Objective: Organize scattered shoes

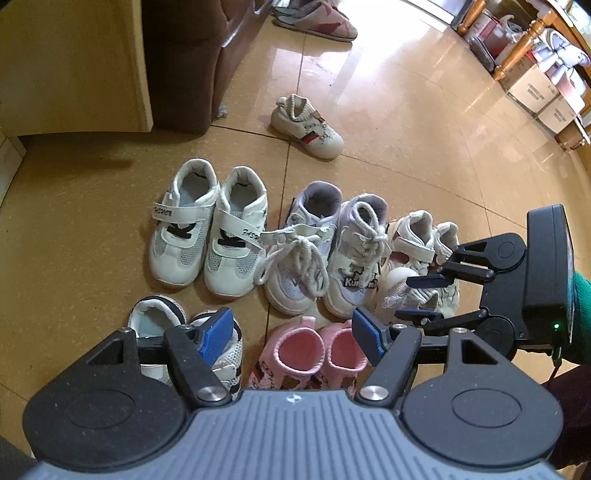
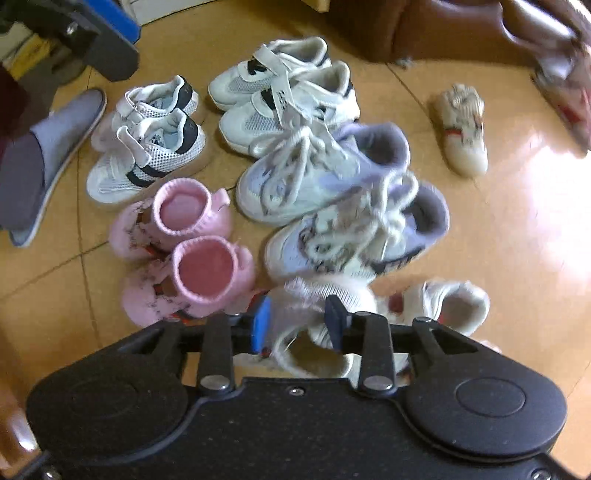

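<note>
Small shoes stand in pairs on the tan floor: a white strap pair (image 1: 207,229), a lavender laced pair (image 1: 325,251), a mesh navy-trimmed pair (image 1: 155,314) and a pink knit pair (image 1: 317,350). My left gripper (image 1: 291,332) hangs open above the pink pair with nothing between its pads. At the right, my right gripper (image 1: 404,298) points down over a cream pair (image 1: 417,236). In the right wrist view, the right gripper (image 2: 297,325) stands partly open, with the knit collar of one cream shoe (image 2: 314,295) between its pads. One cream shoe with a red stripe (image 1: 308,127) lies alone farther off.
A brown sofa (image 1: 184,55) and a yellow cabinet (image 1: 74,62) close off the far left. Large slippers (image 1: 321,18) lie beyond the lone shoe. Boxes (image 1: 535,88) sit under wooden furniture at the far right. A person's foot in a grey slipper (image 2: 55,147) rests beside the mesh pair.
</note>
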A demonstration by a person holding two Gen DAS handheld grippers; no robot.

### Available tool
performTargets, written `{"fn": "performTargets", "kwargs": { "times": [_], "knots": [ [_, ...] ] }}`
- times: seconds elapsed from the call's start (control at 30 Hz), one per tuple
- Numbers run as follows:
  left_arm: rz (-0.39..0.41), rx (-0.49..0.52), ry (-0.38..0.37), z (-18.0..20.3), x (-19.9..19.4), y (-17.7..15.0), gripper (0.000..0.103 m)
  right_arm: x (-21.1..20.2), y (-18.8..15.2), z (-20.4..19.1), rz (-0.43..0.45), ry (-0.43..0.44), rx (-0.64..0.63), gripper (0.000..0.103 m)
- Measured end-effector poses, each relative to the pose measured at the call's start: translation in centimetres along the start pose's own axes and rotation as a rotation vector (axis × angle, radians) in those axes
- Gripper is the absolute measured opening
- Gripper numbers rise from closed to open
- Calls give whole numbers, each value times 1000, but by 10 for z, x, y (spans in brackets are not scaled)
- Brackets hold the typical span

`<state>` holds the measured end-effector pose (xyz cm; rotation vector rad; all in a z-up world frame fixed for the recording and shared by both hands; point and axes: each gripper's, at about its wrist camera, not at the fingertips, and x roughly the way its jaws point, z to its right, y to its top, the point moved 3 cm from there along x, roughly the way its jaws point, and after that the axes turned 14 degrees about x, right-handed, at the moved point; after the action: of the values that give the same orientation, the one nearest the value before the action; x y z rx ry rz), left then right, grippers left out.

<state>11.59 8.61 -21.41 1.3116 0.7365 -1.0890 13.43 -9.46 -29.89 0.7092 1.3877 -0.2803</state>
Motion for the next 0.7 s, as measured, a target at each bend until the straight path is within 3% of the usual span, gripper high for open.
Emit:
{"fn": "performTargets", "kwargs": {
  "times": [0.27, 0.3, 0.37, 0.43, 0.5, 0.7],
  "knots": [
    [6, -3, -4, -2, 0, 2, 70, 17, 12, -12, -111, -42, -148, 32],
    [7, -3, -4, -2, -1, 2, 70, 19, 10, -15, -120, -52, -176, 29],
    [9, -5, -2, -2, -1, 2, 70, 19, 9, -16, -121, -48, -171, 1],
    [13, -5, 0, -2, -2, 4, 70, 17, 10, -15, -114, -41, -152, 0],
    [16, -3, 0, -1, -3, 5, 70, 7, 11, -10, -71, -36, -108, 0],
    [30, -1, -4, 5, -6, 10, 70, -43, 21, 32, 106, 99, 255, 0]
  ]
}}
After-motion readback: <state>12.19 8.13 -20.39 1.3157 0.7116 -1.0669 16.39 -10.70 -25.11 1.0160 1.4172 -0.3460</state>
